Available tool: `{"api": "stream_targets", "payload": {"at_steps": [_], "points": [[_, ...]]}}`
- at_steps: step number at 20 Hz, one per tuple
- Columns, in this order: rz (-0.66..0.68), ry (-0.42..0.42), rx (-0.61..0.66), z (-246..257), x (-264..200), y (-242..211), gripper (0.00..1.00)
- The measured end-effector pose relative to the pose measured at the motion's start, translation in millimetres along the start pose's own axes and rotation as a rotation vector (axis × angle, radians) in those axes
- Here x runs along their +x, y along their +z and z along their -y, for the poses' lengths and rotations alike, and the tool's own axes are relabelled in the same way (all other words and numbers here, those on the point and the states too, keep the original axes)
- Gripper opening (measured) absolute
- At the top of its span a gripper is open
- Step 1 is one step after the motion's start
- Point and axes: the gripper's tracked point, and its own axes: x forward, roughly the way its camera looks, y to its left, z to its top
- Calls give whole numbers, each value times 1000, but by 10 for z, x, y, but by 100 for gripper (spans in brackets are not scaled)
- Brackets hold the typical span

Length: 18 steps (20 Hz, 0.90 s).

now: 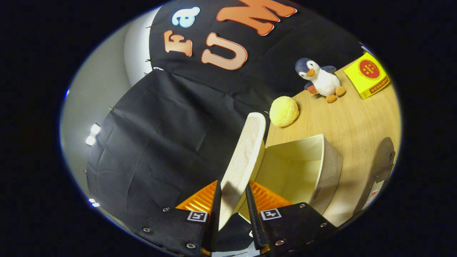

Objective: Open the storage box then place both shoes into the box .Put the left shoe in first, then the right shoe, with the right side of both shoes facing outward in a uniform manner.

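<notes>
Tool [232, 200] narrowed onto the box lid [242, 157], both fingers pressing its thin mesh-textured panel, which stands raised and tilted above the storage box [321, 167]. The box is pale, fabric-sided, rectangular with an open, hollow inside, sitting on the wood-grain table [350, 121] just ahead of the fingers. Beyond it lie a round bumpy yellow bun-shaped thing [284, 111], a plush penguin [320, 79] and a flat yellow packet [367, 75]; a dark shoe-like shape [382, 160] sits beside the box, too blurred to tell.
</notes>
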Motion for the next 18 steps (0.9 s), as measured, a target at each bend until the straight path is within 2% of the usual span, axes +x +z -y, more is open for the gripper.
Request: {"api": "stream_targets", "payload": {"at_steps": [3,8,12,15,18], "points": [[-24,16,13,-196,164,19,27],[-35,31,-50,-595,541,110,18],[-80,46,-93,-848,965,-20,18],[-130,37,-170,-972,1315,-259,18],[-190,24,-181,-1088,1567,-507,19]]}}
